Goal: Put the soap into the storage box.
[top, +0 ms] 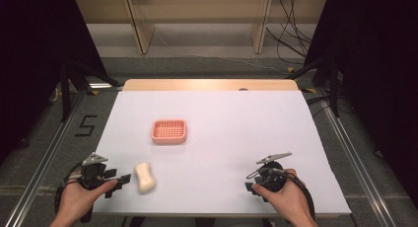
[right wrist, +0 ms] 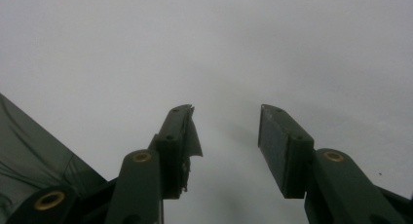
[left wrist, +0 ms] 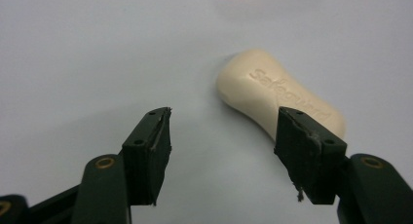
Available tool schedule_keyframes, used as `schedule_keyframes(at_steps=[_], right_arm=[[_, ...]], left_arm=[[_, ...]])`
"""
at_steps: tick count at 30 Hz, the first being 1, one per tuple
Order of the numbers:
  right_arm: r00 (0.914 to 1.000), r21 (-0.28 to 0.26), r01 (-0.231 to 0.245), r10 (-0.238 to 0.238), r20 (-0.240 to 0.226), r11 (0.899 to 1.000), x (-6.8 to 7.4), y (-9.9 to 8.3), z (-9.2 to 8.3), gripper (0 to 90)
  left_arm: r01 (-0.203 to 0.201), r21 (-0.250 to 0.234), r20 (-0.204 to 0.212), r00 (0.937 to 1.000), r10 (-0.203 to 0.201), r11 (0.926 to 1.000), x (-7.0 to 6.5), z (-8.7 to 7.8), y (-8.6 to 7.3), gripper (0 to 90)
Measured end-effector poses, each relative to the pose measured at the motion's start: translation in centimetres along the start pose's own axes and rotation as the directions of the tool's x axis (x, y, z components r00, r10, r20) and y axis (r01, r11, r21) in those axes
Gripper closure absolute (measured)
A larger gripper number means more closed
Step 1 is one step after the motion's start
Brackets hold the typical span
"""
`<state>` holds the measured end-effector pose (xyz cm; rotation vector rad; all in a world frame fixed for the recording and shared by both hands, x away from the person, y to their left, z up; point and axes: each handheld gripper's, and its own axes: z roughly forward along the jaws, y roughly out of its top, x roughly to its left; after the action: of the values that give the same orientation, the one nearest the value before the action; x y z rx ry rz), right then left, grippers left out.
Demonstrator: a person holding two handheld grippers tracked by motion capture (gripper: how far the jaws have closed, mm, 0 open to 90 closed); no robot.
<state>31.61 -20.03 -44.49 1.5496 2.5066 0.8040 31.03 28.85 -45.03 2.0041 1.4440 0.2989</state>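
A cream bar of soap (top: 145,177) lies on the white table cover near the front left; in the left gripper view the soap (left wrist: 272,90) shows embossed lettering. My left gripper (top: 118,185) sits just left of it, open, with nothing between its jaws; its right pad (left wrist: 304,148) stands in front of the soap's near end without pressing it. A pink slotted soap dish (top: 169,131) rests farther back, left of centre. My right gripper (top: 250,181) is at the front right, open over bare cover, with its fingertips (right wrist: 280,141) apart.
The white cover (top: 231,133) spans the table, whose wooden far edge (top: 209,84) shows behind it. Beyond are wooden frame legs (top: 142,27) and cables on the floor. A dark cloth (right wrist: 34,151) lies at the left of the right gripper view.
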Motion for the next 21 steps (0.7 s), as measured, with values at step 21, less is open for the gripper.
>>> schedule_keyframes(at_steps=[21], right_arm=[[0.9997, 0.028, -0.022, 0.022, -0.005, 0.999, 0.0, -0.2, 0.5, 52.9]], left_arm=[[0.069, 0.153, -0.001, 0.9976, -0.069, 0.9858, -1.0, 1.8, 3.5, 35.6]])
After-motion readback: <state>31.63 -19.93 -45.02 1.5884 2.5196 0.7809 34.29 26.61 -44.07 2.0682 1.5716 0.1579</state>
